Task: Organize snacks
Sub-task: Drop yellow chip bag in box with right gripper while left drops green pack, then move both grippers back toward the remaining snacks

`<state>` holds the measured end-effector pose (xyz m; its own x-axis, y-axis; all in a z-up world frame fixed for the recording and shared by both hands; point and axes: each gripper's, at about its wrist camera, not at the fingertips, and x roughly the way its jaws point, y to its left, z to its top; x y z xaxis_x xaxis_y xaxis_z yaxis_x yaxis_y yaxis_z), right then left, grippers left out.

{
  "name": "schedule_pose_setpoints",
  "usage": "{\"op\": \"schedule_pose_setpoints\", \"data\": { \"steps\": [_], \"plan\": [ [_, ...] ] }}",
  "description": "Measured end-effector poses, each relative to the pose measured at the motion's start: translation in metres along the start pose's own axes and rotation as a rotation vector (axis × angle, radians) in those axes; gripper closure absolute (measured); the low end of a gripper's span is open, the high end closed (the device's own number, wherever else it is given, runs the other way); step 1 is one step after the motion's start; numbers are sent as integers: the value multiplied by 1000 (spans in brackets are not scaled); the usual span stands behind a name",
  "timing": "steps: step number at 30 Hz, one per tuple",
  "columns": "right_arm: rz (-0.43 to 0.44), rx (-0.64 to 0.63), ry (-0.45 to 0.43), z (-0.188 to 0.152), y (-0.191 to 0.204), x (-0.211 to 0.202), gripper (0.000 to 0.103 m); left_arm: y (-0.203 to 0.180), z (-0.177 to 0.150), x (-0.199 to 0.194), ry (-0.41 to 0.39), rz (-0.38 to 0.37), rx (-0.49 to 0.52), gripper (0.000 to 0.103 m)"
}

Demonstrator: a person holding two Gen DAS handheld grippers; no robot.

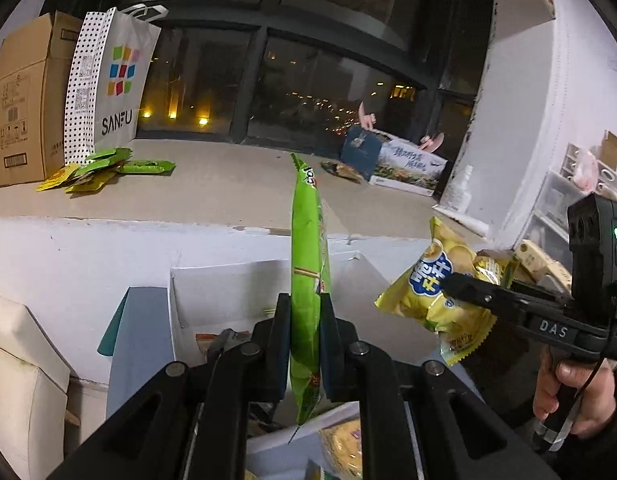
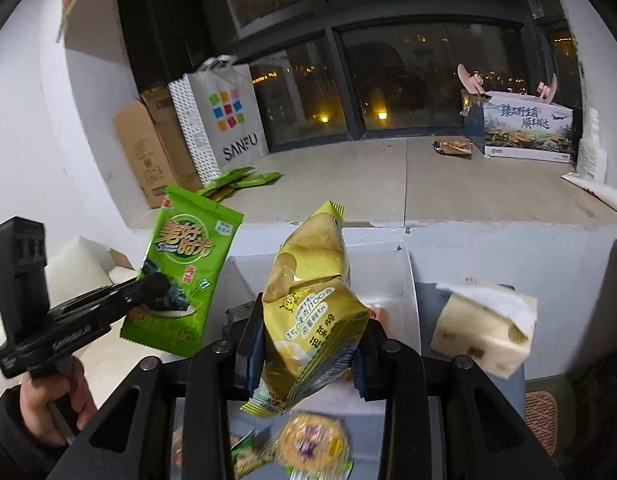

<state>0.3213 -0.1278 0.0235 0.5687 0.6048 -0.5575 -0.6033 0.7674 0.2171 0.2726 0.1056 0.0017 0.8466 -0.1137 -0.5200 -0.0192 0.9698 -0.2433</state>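
My left gripper point(image 1: 305, 312) is shut on a flat green seaweed snack packet point(image 1: 308, 264), seen edge-on and upright in the left wrist view. The same green packet point(image 2: 184, 268) shows its printed face in the right wrist view, pinched by the left gripper point(image 2: 154, 284). My right gripper point(image 2: 308, 344) is shut on a puffy yellow chip bag point(image 2: 312, 300); that yellow bag point(image 1: 436, 292) hangs from the right gripper point(image 1: 456, 284) in the left wrist view. Both packets are held in the air over an open white box point(image 1: 228, 284). A heap of green and yellow packets point(image 1: 104, 168) lies on the window ledge.
On the ledge point(image 2: 348, 176) stand a cardboard carton point(image 1: 24, 100), a white SANFU paper bag point(image 1: 116, 84) and a printed box point(image 2: 528, 128) at the far right, with a dark wrapper point(image 2: 454, 146) beside it. More snack packs point(image 2: 308, 444) lie below my right gripper. A hand point(image 1: 568, 396) grips the right handle.
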Motion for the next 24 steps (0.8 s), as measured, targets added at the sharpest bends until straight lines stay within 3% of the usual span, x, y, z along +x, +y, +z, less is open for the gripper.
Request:
{"op": "schedule_pose_setpoints", "data": {
  "steps": [7,8,9,10,12,13,19,24],
  "plan": [
    [-67,-17,78,13,-5,49,65,13,-5,35,54,29,-18,85],
    [-77,-17,86,13,-6,54,64,15,-7,39,69,39,-23,62],
    [-79,-23,93,14,-6,58,64,16,-8,41,78,52,-27,21],
    [-78,-29,97,14,-6,62,62,17,-10,42,78,66,-27,3],
    [-94,-32,103,15,-7,66,27,19,-13,37,56,72,-14,0],
    [-114,-19,84,15,-8,64,2,20,-14,36,66,71,-14,0],
    [-112,20,29,12,-6,41,0,23,-18,12,62,25,-36,0],
    [-83,-11,-18,5,5,2,0,16,-32,-42,-4,17,-44,0]
  ]
}}
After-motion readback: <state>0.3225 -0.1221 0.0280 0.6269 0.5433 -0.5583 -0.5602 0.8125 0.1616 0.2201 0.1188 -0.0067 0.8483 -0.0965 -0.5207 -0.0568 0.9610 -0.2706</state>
